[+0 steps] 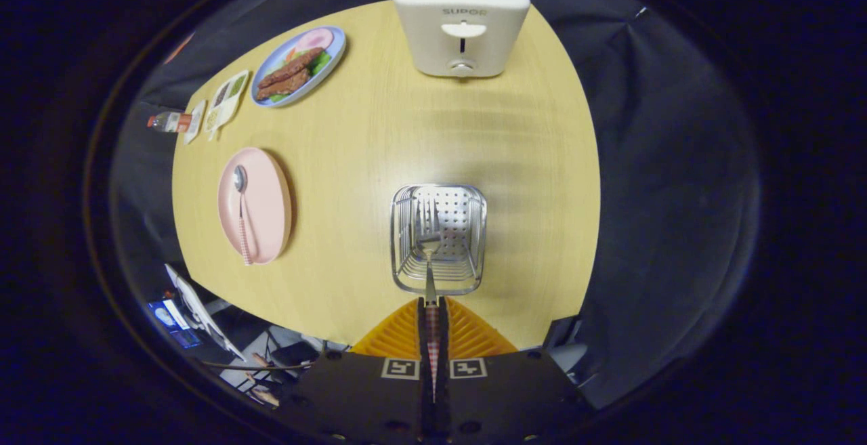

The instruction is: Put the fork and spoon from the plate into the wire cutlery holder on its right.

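My gripper (431, 320) is shut on the fork (429, 259), clamping its checked handle between both fingers. The fork's metal tines point forward and reach over the open top of the wire cutlery holder (474, 242), which stands just ahead of the fingers on the wooden table. Left of the holder lies the pink plate (267, 204). The spoon (241, 211) rests on that plate, bowl away from me, its checked handle toward the table's near edge.
A white toaster (461, 22) with two bread slices stands at the table's far side beyond the holder. A blue plate of food (298, 66), a small divided dish (227, 98) and a bottle (169, 122) sit at the far left. The table's near edge (305, 326) lies close below the holder.
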### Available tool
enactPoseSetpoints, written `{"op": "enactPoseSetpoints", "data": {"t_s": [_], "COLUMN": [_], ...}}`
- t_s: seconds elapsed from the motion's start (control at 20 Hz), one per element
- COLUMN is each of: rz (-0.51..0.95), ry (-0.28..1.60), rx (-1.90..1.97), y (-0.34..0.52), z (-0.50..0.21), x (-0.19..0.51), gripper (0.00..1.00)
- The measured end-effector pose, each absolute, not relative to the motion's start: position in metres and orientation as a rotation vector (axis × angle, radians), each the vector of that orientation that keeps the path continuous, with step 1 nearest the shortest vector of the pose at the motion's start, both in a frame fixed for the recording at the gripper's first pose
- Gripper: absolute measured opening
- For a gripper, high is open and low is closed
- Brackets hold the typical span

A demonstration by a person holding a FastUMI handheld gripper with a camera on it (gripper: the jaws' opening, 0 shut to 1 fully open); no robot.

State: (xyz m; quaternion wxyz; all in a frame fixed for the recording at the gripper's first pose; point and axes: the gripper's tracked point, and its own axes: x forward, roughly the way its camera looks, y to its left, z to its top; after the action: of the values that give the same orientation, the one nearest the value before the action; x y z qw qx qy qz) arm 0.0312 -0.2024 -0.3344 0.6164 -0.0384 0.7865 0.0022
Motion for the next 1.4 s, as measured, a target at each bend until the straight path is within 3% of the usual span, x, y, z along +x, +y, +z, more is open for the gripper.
{"op": "enactPoseSetpoints", "data": {"t_s": [0.45,0.7,0.85,1.0,1.4], "rz": [-0.074,-0.063,-0.075,-0.062,-0.018], "ry": [1.872,1.811,1.733,1.639,1.422], "rx": [-0.066,-0.054,-0.055,-0.079,-0.085], "y": [-0.206,-0.202,-0.198,-0.187,-0.119], "z": [-0.359,-0.361,-0.351,-0.338,-0.305], "x": [0.049,0.058,0.061,0.063,0.055], "gripper": [0.04,0.11,0.28,0.35,0.83]}}
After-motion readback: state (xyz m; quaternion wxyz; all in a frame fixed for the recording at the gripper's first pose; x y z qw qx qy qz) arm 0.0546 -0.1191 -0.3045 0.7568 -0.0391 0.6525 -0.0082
